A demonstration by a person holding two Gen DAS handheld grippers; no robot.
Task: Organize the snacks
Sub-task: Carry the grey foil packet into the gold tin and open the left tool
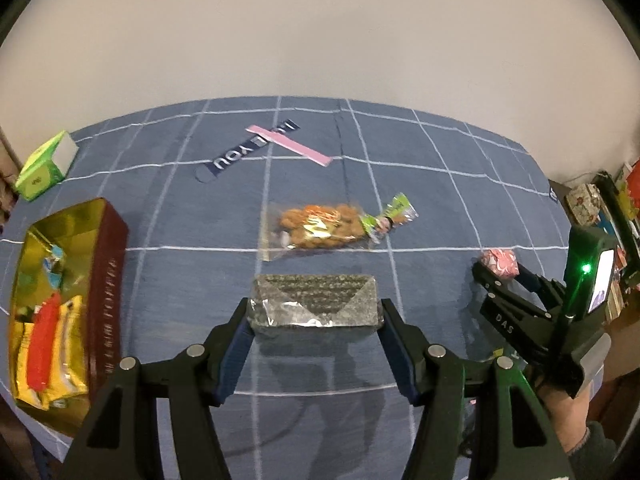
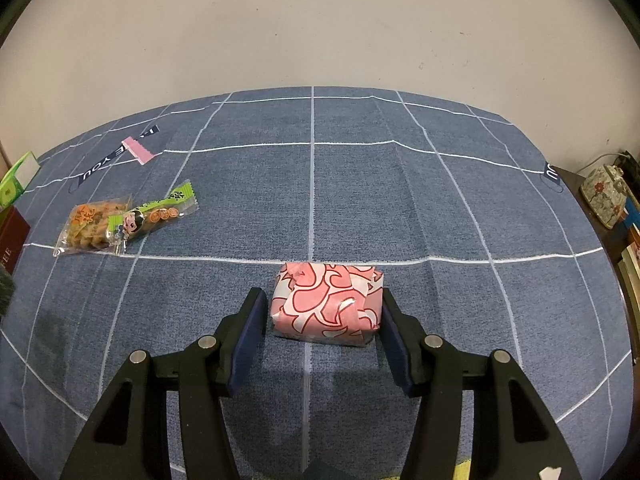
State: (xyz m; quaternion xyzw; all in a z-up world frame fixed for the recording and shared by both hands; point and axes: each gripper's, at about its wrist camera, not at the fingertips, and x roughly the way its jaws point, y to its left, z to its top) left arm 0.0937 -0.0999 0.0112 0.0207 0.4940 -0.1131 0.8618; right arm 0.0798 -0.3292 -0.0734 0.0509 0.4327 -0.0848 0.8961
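My left gripper (image 1: 316, 312) is shut on a grey speckled foil-wrapped snack (image 1: 314, 306), its pads against both ends. My right gripper (image 2: 324, 308) is around a pink-and-white wrapped snack (image 2: 326, 304); the right pad touches it, the left pad stands a little off. That gripper and snack also show at the right of the left wrist view (image 1: 500, 266). A clear bag of brown crackers (image 1: 316, 228) and a green-wrapped snack (image 1: 394, 212) lie mid-table. A gold-lined red box (image 1: 108, 240) at the left holds yellow and red packets.
A blue grid-lined cloth (image 2: 360, 184) covers the table. A green carton (image 1: 44, 166) sits at the far left. A pink strip (image 1: 288, 146) lies across a dark "YOU" label at the back. Clutter and a floral box (image 2: 604, 194) stand past the right edge.
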